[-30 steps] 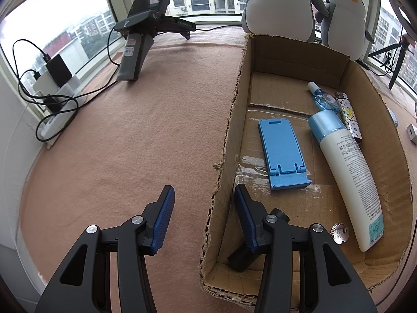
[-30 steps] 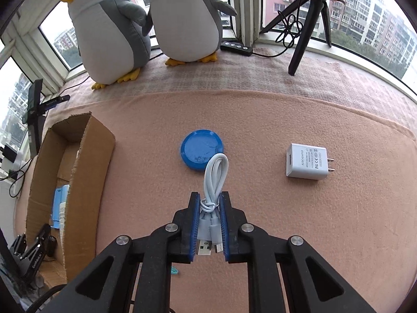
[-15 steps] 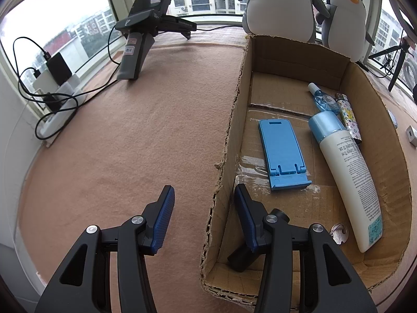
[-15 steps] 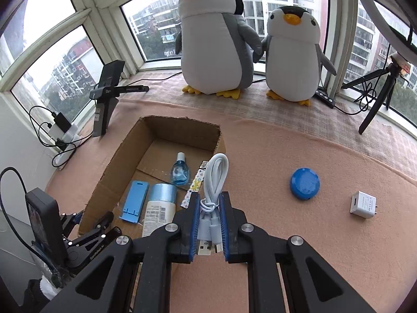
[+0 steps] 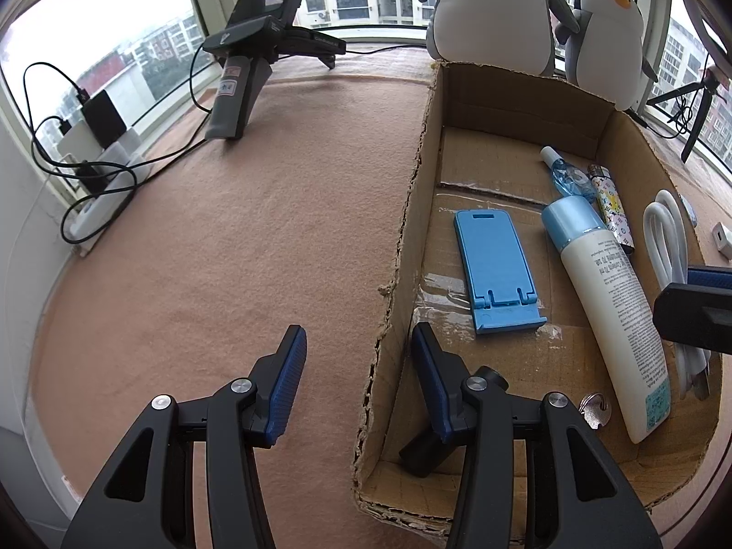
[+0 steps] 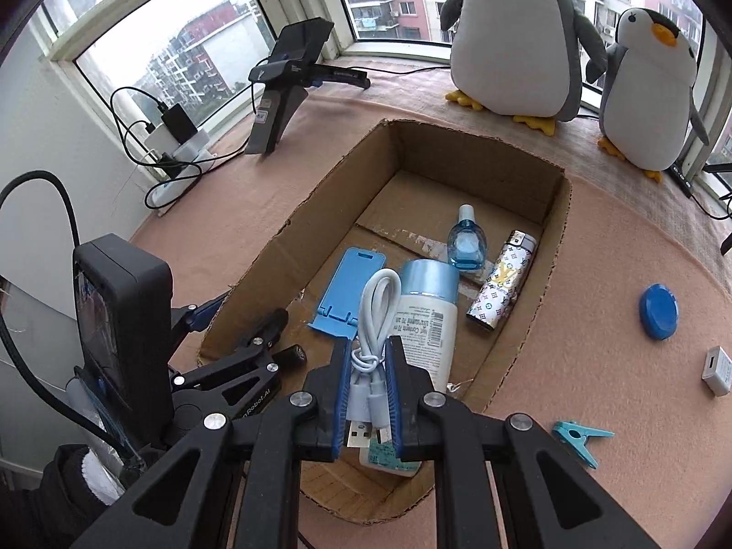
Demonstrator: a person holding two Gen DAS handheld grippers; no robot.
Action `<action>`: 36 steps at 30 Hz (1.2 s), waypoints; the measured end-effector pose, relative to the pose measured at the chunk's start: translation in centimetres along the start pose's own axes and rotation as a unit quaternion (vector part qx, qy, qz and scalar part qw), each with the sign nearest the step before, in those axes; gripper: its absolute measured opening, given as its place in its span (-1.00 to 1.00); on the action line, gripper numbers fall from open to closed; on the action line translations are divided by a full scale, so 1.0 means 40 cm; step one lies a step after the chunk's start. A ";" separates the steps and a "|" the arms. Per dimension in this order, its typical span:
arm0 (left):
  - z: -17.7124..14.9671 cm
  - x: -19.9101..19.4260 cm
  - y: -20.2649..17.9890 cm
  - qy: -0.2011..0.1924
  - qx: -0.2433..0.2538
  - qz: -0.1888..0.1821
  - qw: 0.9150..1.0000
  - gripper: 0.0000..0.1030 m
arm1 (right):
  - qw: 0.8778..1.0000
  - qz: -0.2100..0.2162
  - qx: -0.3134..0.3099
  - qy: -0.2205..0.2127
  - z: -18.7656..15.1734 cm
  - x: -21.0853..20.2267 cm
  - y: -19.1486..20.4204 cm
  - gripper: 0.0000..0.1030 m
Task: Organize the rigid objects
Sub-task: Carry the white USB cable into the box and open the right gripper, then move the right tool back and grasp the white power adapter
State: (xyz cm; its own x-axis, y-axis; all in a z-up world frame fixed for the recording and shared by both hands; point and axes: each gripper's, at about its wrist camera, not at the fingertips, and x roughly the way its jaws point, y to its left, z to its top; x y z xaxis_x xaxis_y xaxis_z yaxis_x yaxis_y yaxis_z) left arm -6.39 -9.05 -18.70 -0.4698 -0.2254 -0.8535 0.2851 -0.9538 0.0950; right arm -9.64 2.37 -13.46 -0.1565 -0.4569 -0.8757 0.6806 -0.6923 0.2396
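Already inside the cardboard box [image 6: 556, 228]: blue phone stand [image 6: 350, 290], lotion bottle [image 6: 427, 320], small blue bottle [image 6: 466, 240], patterned lighter [image 6: 501, 286]
Over the box, clamped in right gripper [image 6: 369, 379]: white USB cable [image 6: 373, 320], not yet dropped
Left gripper [image 5: 357, 379] empty, straddling box's near wall, narrowest gap but not touching
Outside the box, to its right: blue lid [image 6: 659, 311], white charger [image 6: 719, 370], teal clip [image 6: 578, 439]

Two plush penguins [image 6: 512, 36] (one large, one small) beside a tripod [image 5: 697, 107].
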 end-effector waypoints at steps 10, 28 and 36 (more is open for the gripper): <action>0.000 0.000 0.001 0.000 0.000 0.000 1.000 -0.11 | 1.000 0.006 -0.009 0.022 -0.022 0.034 0.026 -0.74; 0.000 0.000 0.002 0.000 0.000 0.000 1.000 -0.10 | 0.999 -0.014 -0.021 0.019 -0.030 0.020 0.024 -0.23; 0.000 0.000 0.002 0.000 0.000 0.000 1.000 -0.10 | 1.000 -0.022 -0.005 -0.004 -0.032 -0.028 -0.013 -0.09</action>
State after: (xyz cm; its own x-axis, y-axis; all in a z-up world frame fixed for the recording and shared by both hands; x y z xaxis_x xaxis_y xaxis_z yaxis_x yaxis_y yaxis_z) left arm -6.38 -9.13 -18.69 -0.4692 -0.2261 -0.8537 0.2863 -0.9534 0.0952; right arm -8.89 3.96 -13.13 -0.1923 -0.4311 -0.8816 0.6796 -0.7066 0.1973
